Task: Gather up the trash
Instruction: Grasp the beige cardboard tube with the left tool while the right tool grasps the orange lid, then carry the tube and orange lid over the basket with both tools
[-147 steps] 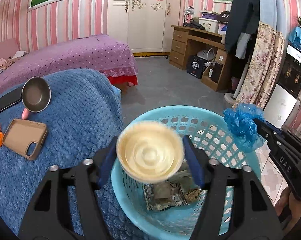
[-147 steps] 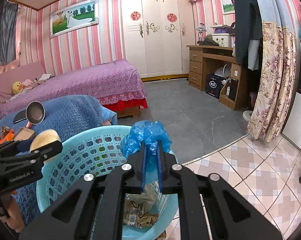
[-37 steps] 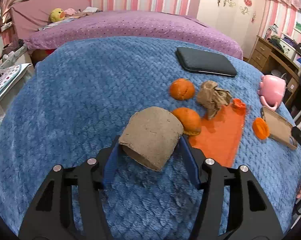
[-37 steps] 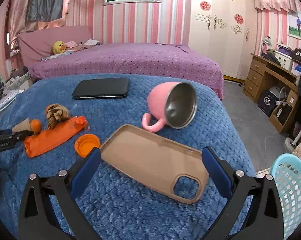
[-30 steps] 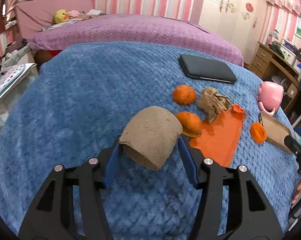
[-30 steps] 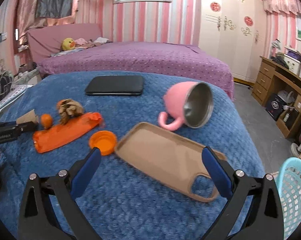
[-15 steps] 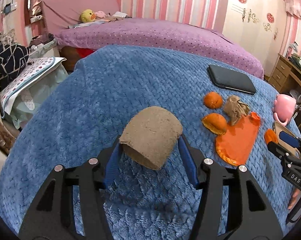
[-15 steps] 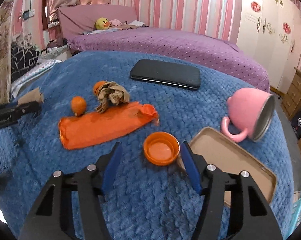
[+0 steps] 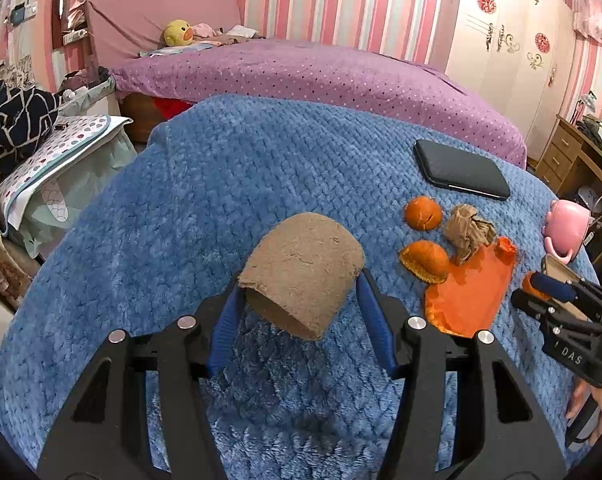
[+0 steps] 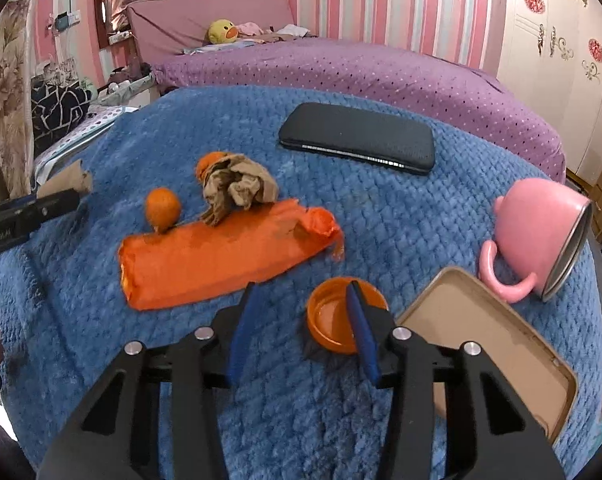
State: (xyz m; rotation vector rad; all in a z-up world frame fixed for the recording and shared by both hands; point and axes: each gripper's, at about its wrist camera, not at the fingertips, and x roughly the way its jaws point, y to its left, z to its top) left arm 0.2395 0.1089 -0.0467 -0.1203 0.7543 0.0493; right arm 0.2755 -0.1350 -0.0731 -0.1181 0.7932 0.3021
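Your left gripper (image 9: pixel 299 302) is clamped across a brown cardboard tube (image 9: pixel 301 274), both blue pads pressed to its sides and the tube raised clear of the blue blanket (image 9: pixel 229 184). Holding it crosswise with the open end toward the camera keeps the soft roll from slipping out; judged as a piece already collected and awaiting the bin, which is not in view here.

Your right gripper (image 10: pixel 301 312) has just been closing and stands partly narrowed. Its right finger (image 10: pixel 361 328) sits over the hollow of the orange cap (image 10: pixel 343 320), and the left finger comes down on bare blanket between the cap and the orange wrapper (image 10: pixel 217 258). That straddle suggests you mean to pinch the cap by its near wall. Whether the pads already bite I cannot tell, so treat it as not yet gripped.

Remaining trash lies grouped on the blanket: the wrapper, a crumpled brown paper (image 10: pixel 237 186) resting at its far edge, and two pieces of orange peel (image 10: pixel 163 208) beside it. The black phone (image 10: pixel 359 144), pink mug (image 10: pixel 537 234) and tan phone case (image 10: pixel 485 344) are belongings, judged to stay. The case lies just beside the cap, so keep the right finger off its rim
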